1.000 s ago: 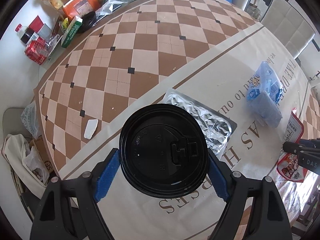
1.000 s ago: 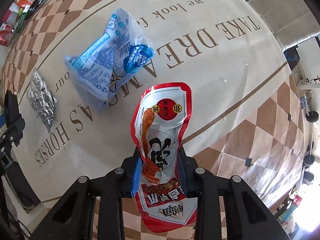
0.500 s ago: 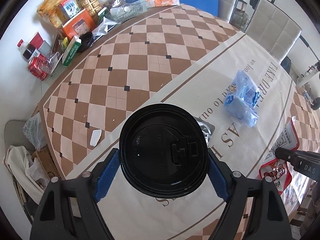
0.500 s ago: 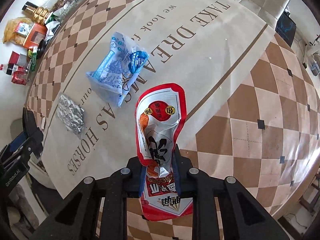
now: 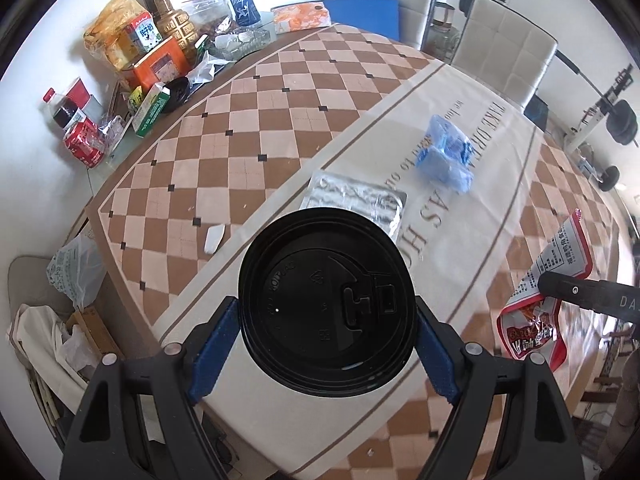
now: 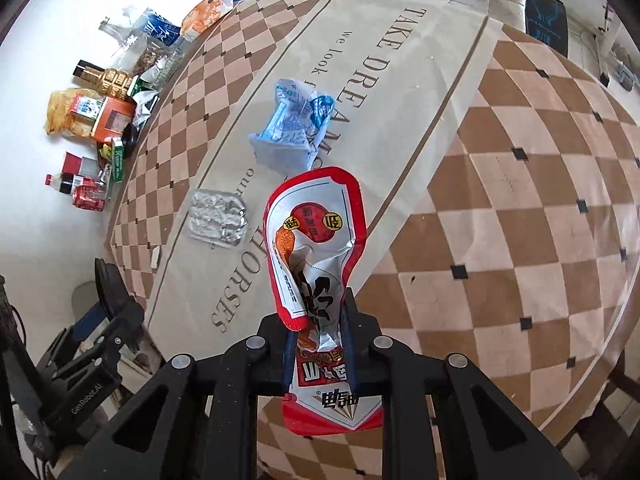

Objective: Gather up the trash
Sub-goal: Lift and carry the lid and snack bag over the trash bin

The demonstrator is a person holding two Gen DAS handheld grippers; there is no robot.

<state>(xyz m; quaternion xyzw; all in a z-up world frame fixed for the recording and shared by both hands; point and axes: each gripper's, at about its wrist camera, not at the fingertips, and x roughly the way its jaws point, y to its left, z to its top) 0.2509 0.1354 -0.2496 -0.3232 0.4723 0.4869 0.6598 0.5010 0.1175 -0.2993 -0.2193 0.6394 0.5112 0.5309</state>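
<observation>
The left gripper (image 5: 326, 354) is holding its 2 blue-padded fingers (image 5: 210, 354) wide apart, pressing on either side of a black-lidded cup (image 5: 326, 300) above the table (image 5: 240, 128). The right gripper (image 6: 318, 354) is pinching its 2 fingers almost together on a red and white snack pouch (image 6: 316, 240), which is crumpling upward between them, clear of the table. A blue wrapper (image 6: 292, 132) and a crinkled foil sheet (image 6: 218, 222) are lying on the cream runner (image 6: 400, 120), apart from both grippers.
</observation>
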